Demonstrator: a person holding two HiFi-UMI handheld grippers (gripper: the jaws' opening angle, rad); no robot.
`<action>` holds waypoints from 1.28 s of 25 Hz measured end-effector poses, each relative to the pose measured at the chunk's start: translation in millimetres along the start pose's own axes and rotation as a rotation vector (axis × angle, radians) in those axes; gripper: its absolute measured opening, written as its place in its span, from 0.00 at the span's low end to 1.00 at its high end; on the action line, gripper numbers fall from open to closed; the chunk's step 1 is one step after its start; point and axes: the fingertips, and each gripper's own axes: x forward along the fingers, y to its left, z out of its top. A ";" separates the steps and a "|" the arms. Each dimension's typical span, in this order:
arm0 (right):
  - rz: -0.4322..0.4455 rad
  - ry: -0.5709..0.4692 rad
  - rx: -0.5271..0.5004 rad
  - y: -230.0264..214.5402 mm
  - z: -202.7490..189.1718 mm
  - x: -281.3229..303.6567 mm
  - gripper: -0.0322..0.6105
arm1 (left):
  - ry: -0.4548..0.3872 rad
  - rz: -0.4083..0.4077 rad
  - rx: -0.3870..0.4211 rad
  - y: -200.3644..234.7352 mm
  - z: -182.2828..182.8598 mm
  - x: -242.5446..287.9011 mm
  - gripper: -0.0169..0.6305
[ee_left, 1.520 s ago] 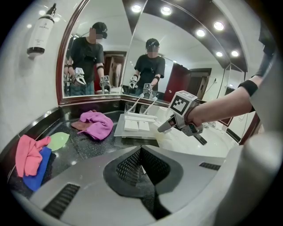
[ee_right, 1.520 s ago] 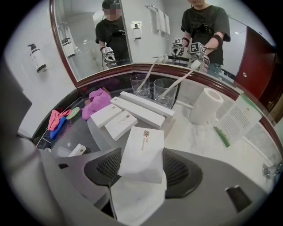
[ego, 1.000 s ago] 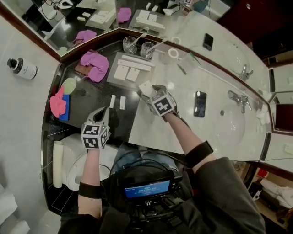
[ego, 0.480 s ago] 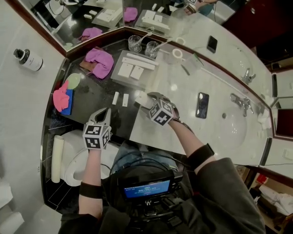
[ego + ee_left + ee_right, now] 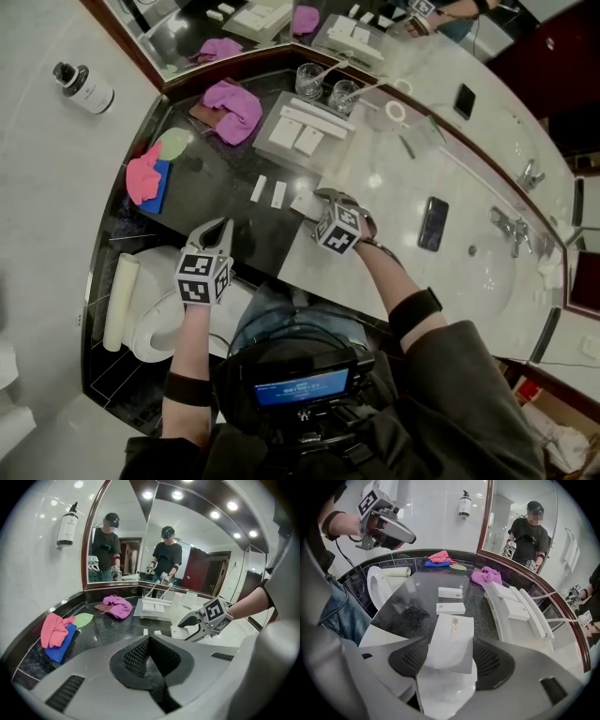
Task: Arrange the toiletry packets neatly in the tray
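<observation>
My right gripper is shut on a flat white packet, held low where the black counter meets the pale marble. In the right gripper view that packet sits across the jaws of the right gripper. Two small white packets lie side by side on the black counter just beyond. The white tray stands further back with several packets in it. My left gripper is shut and empty, near the counter's front edge; in its own view the left gripper has its jaws pressed together.
A magenta cloth lies left of the tray. Pink and blue cloths and a green pad sit at the far left. Two glasses stand behind the tray. A phone and a basin tap are at the right, and a toilet is below.
My right gripper has rolled and dropped with the packet, moving away from the tray toward the two small packets. The left gripper has shifted slightly and stays shut.
</observation>
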 end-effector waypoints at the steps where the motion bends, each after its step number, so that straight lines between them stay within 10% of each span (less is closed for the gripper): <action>1: 0.003 0.004 -0.004 0.3 -1.1 3.2 0.54 | 0.002 0.005 -0.004 1.7 -2.1 -1.2 0.03; 23: 0.007 -0.087 -0.009 -5.8 5.8 -25.2 0.59 | -0.018 0.034 -0.021 -29.2 6.8 2.4 0.03; 32: -0.081 -0.308 0.215 -32.6 10.7 -123.9 0.11 | -0.081 0.050 -0.054 -57.2 29.1 0.2 0.03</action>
